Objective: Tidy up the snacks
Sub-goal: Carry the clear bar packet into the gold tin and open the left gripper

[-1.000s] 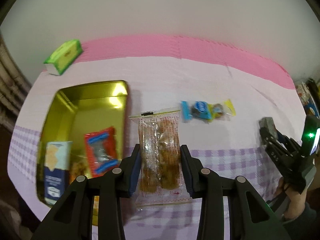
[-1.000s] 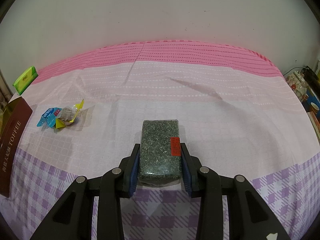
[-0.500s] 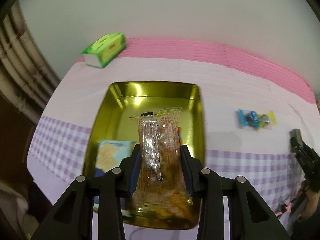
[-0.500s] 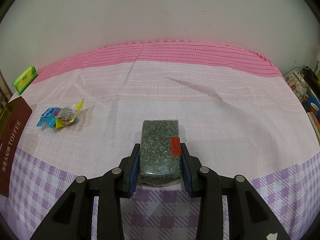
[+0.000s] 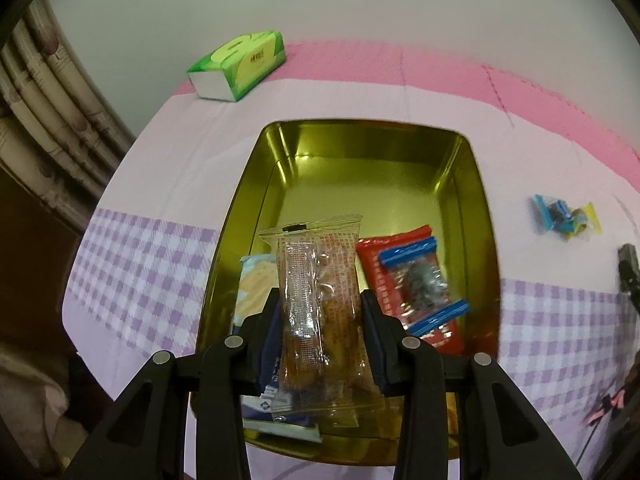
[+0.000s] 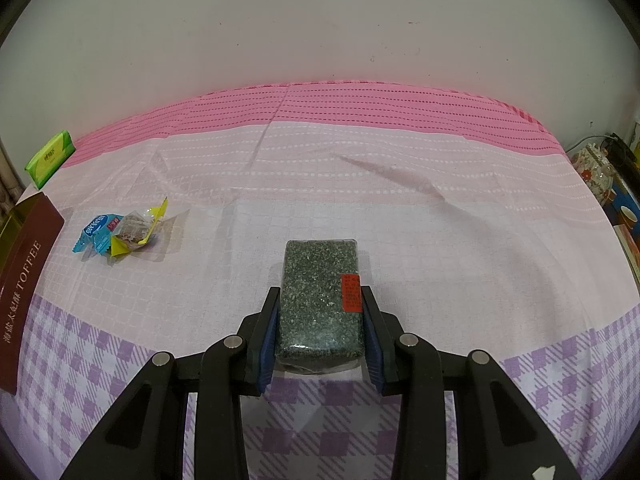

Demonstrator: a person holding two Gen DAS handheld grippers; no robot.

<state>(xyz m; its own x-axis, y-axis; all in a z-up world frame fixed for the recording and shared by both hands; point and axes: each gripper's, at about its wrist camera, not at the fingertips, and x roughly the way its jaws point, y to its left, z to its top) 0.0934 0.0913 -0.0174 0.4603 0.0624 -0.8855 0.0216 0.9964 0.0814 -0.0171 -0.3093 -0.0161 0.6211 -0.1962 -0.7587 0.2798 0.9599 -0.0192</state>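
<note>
The clear packet of brown snacks (image 5: 320, 304) sits in the lower middle of the left wrist view, clenched between the two pads of the left gripper (image 5: 320, 320). Its long axis runs along the fingers, pointing up the frame, and its far end reaches out over the gold tin (image 5: 476, 184). The tin lies directly beneath and ahead of the packet, its long side in line with it. Inside, a pale biscuit pack (image 5: 250, 280) lies just left of the packet and a red and blue wrapper (image 5: 416, 280) just right; the upper half of the tin floor is bare. By my reading, the coming move is a short lowering and release, and the gap between those two packs is narrow, so the bare far end looks the easier place.

In the right wrist view the right gripper (image 6: 320, 320) grasps a dark seaweed-like block (image 6: 320, 300) by its long sides, low over the pink and purple cloth (image 6: 400, 200). The tin's side shows only at the left edge of that frame, so the left gripper is far nearer. A small blue and yellow candy bundle (image 6: 120, 232) lies loose on the cloth at middle left, and a green tissue pack (image 5: 240, 66) rests at the upper left.
</note>
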